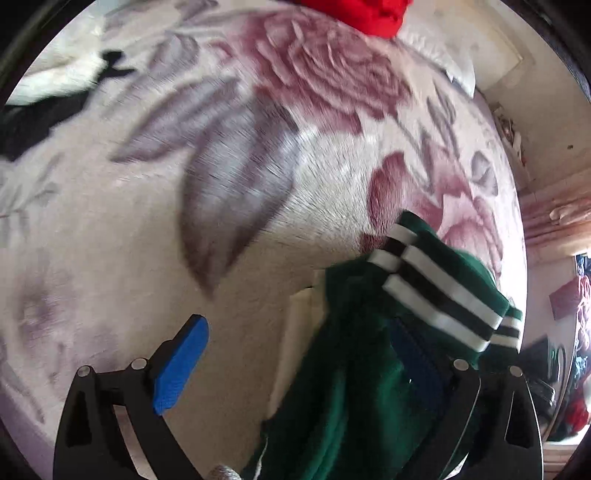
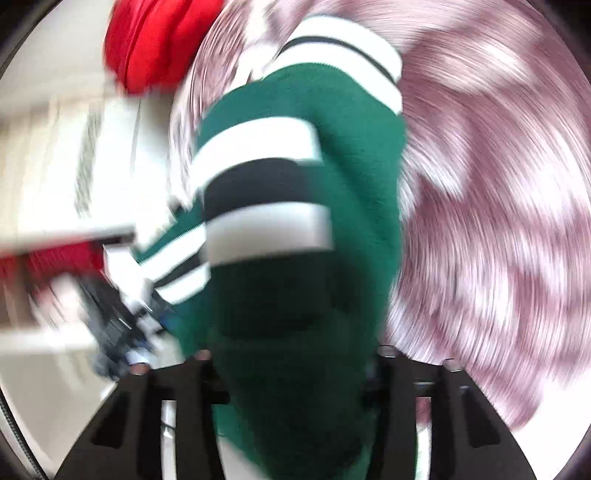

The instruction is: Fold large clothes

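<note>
Light: I see soft, bright daylight in both views; no hard shadows.
Glare: the white area left of my right wrist view is washed out.
Blur: right view smears in a swirl; left only slightly soft.
Edges: fisheye bending, dark vignette corners.

Our left gripper [image 1: 295, 369]: jaws wide apart, one blue pad bare
Green striped garment [image 1: 369, 387]: draped over our other finger
Beneath: floral blanket [image 1: 184, 258]

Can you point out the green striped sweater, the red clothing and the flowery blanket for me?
green striped sweater [image 2: 303, 122]: right wrist view, green knit above the stripes.
red clothing [image 1: 369, 16]: left wrist view, its lower fold.
flowery blanket [image 1: 325, 70]: left wrist view, large pink rose.
</note>
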`<state>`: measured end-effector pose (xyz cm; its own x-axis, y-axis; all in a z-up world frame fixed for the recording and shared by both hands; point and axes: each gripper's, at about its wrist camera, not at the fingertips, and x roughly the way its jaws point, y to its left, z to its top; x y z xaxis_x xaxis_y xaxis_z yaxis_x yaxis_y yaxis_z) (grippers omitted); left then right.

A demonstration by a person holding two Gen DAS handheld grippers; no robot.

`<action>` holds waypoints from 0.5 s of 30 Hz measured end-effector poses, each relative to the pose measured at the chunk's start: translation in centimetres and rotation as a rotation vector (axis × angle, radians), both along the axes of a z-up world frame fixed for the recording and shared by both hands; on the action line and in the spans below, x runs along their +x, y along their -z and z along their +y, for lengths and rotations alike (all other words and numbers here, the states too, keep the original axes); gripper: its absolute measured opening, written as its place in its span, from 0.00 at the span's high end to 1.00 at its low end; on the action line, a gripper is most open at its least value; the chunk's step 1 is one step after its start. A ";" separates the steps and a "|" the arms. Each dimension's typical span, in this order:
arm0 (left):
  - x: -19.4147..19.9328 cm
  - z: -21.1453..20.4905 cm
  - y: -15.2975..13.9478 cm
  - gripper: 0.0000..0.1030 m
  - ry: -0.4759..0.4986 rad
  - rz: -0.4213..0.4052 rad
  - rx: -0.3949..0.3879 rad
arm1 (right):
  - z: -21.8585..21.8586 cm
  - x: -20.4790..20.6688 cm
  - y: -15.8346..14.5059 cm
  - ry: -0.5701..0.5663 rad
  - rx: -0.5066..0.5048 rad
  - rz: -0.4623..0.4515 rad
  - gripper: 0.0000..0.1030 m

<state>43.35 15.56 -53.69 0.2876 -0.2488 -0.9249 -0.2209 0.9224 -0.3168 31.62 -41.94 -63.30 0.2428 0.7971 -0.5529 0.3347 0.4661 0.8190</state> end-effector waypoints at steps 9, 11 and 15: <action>-13.8 7.0 -3.9 0.01 -0.120 0.045 0.198 | -4.0 -24.1 1.5 0.870 0.442 0.338 0.65; -17.2 6.8 -1.3 0.01 -0.096 0.132 0.264 | -2.9 -28.2 1.2 0.836 0.407 0.407 0.64; -22.0 5.1 5.2 0.01 -0.047 0.253 0.330 | -1.7 -30.5 1.6 0.510 0.224 0.565 0.47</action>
